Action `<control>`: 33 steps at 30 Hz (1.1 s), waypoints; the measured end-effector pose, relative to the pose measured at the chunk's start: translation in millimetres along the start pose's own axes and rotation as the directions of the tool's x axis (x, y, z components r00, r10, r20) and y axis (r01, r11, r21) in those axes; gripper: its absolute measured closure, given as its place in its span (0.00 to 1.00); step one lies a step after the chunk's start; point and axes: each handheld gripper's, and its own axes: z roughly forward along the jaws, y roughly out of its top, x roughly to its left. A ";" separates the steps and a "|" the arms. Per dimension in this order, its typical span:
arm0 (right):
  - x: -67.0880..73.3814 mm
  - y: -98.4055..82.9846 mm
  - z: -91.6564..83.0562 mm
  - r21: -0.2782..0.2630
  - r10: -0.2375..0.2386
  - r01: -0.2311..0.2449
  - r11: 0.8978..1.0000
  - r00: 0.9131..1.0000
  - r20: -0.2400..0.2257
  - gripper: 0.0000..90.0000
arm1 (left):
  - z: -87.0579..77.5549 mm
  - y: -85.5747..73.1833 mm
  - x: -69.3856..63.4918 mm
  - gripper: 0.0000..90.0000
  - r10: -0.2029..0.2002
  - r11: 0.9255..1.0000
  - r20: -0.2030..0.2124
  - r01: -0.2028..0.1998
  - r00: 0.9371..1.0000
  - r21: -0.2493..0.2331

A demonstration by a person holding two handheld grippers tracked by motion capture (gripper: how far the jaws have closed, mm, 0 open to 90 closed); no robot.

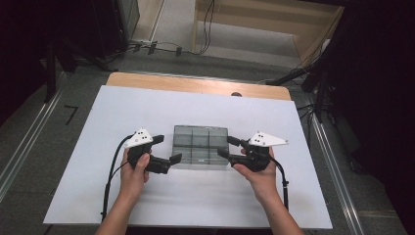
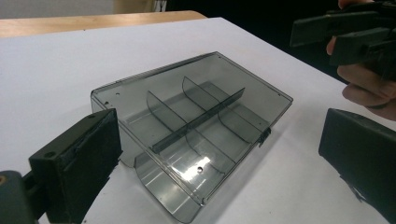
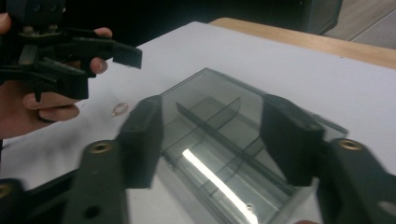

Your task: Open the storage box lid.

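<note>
A clear plastic box [image 1: 200, 146] with inner dividers is seen near the middle of the desk [image 1: 147, 105], between the two grippers. The left gripper [image 1: 164, 149] is held released, jaws wide beside the box. The right gripper [image 1: 228, 147] is half spread around the box's end, nothing yet grasped. The box is judged light, stiff and slippery; its thin side walls are best pinched.

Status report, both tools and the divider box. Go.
Left tool open beside the box's left end. Right tool jaws part-closed at its right end, not gripping. Smoky plastic divider box flat on white sheet. Nothing in the way.
</note>
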 end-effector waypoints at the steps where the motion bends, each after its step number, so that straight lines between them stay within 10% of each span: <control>1: 0.0 0.0 0.0 0.000 0.000 0.000 1.000 1.000 0.000 0.48 | 0.0 0.0 0.0 0.00 0.000 1.000 0.000 0.000 1.000 0.000; 16: 24.4 -15.9 27.2 0.101 -0.044 0.050 0.994 0.997 -0.059 0.97 | 2.7 -6.1 2.0 0.00 -0.015 1.000 0.005 0.015 1.000 0.022; 33: 31.8 -33.4 47.4 0.181 -0.052 0.065 0.981 0.996 -0.075 0.97 | 6.6 -10.3 1.5 0.00 -0.020 0.999 0.012 0.019 1.000 0.046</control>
